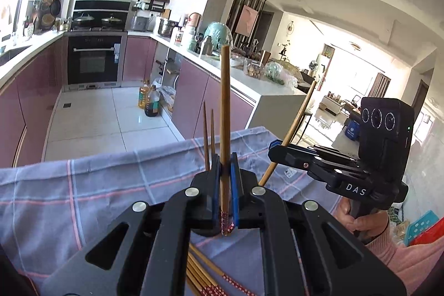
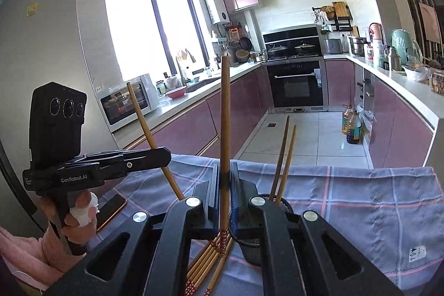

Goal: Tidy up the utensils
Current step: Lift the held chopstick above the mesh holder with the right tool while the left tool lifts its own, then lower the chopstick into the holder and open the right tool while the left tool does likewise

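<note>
My left gripper (image 1: 225, 171) is shut on a bamboo chopstick (image 1: 225, 113) that stands upright, its red patterned end down. My right gripper (image 2: 225, 179) is shut on another upright chopstick (image 2: 225, 118). Each gripper shows in the other's view, the right one (image 1: 277, 150) and the left one (image 2: 163, 154), each with its chopstick slanting through the fingers. Two chopsticks (image 2: 283, 157) stand in a dark mesh holder (image 2: 252, 248) just right of my right gripper; they also show in the left wrist view (image 1: 208, 138). Several loose chopsticks (image 2: 205, 265) lie on the cloth below.
A blue plaid cloth (image 2: 360, 201) covers the table. A phone (image 2: 111, 210) lies on it at the left. Beyond the table's far edge is the kitchen floor with oil bottles (image 2: 351, 126), purple cabinets and an oven.
</note>
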Action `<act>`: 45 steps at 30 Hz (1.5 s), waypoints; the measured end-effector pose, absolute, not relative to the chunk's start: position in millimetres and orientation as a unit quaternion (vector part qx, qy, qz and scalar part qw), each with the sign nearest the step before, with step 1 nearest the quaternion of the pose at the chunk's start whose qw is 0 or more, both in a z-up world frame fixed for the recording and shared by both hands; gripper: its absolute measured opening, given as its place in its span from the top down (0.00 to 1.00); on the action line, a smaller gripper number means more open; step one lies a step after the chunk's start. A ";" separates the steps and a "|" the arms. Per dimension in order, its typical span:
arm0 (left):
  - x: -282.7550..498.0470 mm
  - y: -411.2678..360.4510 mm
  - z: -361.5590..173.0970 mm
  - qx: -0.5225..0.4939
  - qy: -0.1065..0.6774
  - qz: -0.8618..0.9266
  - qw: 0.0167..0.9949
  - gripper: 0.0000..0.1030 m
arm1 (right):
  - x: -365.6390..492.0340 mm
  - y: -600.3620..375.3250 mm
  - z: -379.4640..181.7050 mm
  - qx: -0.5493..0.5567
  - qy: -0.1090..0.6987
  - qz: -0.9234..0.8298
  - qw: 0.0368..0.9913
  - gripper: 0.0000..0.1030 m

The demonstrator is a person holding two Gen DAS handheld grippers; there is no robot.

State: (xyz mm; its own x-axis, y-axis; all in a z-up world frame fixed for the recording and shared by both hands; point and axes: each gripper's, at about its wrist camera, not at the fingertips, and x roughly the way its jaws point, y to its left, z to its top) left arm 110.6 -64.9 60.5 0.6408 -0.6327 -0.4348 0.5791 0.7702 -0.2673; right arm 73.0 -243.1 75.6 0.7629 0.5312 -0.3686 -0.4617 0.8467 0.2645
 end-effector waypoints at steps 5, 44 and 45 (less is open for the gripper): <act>117.4 -76.3 80.5 -0.044 0.243 -0.334 0.909 0.93 | 80.2 -248.6 88.5 0.075 0.202 0.256 0.942 0.94; 199.6 -124.2 1.1 0.018 0.369 -0.304 0.878 0.92 | 148.1 -233.8 15.8 0.061 0.336 0.214 0.915 0.92; 200.7 -125.0 0.6 0.017 0.369 -0.304 0.878 0.92 | 149.2 -234.1 16.1 0.061 0.336 0.212 0.916 0.92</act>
State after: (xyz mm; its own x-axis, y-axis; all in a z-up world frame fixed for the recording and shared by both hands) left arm 200.7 -125.0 0.6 0.5427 -0.5211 -0.6587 0.5469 0.8144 -0.1937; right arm 149.2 -234.1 16.1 0.6839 0.4299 -0.5895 -0.3478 0.9024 0.2545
